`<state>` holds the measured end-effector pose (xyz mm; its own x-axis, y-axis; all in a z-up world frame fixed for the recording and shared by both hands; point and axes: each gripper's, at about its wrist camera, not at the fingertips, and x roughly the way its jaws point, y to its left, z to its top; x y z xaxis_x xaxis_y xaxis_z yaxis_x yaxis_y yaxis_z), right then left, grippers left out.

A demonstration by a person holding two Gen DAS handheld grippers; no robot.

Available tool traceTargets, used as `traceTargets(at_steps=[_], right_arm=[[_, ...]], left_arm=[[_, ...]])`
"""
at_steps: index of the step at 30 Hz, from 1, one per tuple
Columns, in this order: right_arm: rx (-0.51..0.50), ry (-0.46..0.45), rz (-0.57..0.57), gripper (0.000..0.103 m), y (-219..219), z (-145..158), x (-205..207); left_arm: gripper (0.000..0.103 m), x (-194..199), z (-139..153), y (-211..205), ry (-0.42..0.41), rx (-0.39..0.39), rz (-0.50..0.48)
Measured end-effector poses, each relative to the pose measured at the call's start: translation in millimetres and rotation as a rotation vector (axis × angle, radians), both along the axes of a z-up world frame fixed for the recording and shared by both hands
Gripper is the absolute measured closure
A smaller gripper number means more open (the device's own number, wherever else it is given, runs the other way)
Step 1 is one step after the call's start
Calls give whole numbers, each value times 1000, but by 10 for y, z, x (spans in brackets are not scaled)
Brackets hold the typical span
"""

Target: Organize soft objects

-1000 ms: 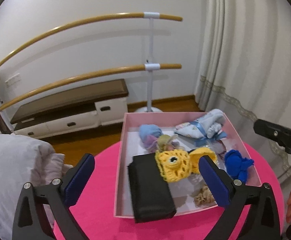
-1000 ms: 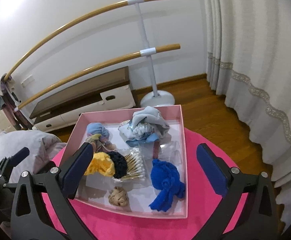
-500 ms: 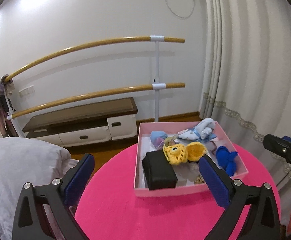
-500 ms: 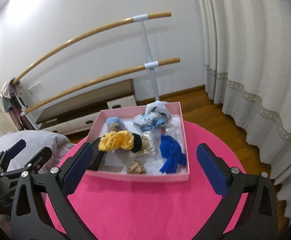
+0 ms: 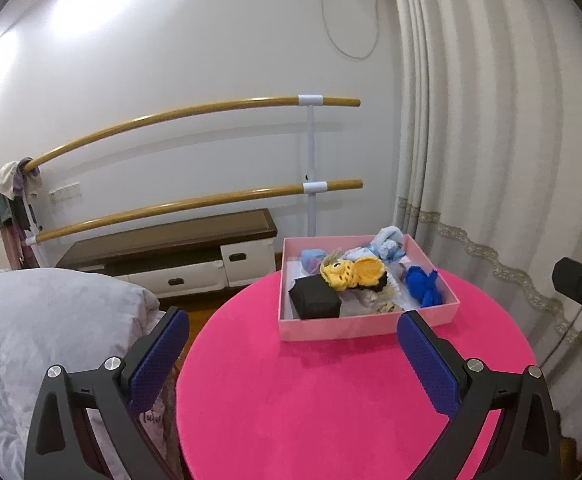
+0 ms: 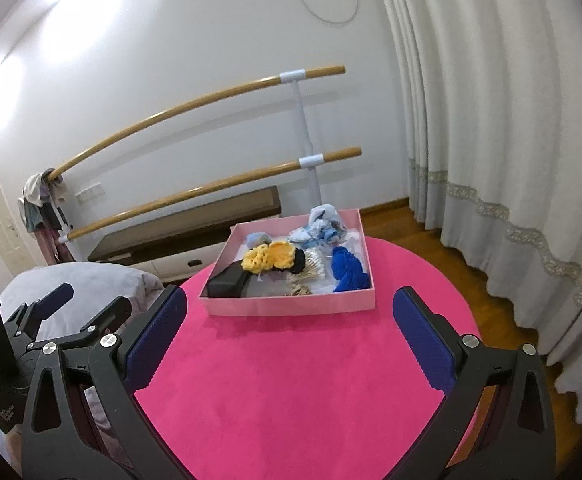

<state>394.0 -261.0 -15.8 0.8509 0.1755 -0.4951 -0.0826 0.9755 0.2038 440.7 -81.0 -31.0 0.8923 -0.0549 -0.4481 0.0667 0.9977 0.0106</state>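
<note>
Both claws pulled back from the shallow pink cardboard box (image 5: 365,326) of soft items on the round pink desk (image 6: 303,380); my left claw (image 5: 293,360) and right claw (image 6: 291,338) hung spread, empty.

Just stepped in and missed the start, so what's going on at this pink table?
A person holds a two-finger gripper in each hand; the left gripper and right gripper are both open, empty and hovering above the round pink table. On the far side sits a pink box holding the soft things: a yellow knitted piece, a blue cloth item, a light blue bundle, plus a black case. Nothing is being touched now.
</note>
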Motion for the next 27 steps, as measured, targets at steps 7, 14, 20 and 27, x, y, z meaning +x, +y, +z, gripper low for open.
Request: traceTargets(at_steps=[7,14,20,27], right_arm=[[-41,-59,-39,0,111,50,-464],[-59,-95,-62,0,190,42,-848],[-68,-128,-89,0,266,6,-1212],[-72,-149,-123,0,242,-28,-1343]], left_arm=[[0,-528,67,87,-23,-30,2],[0,-999,125,185,-48,-51,26],[0,-1370,94,204,-64,-51,11],[0,-1654,89,191,-82,-74,-14]])
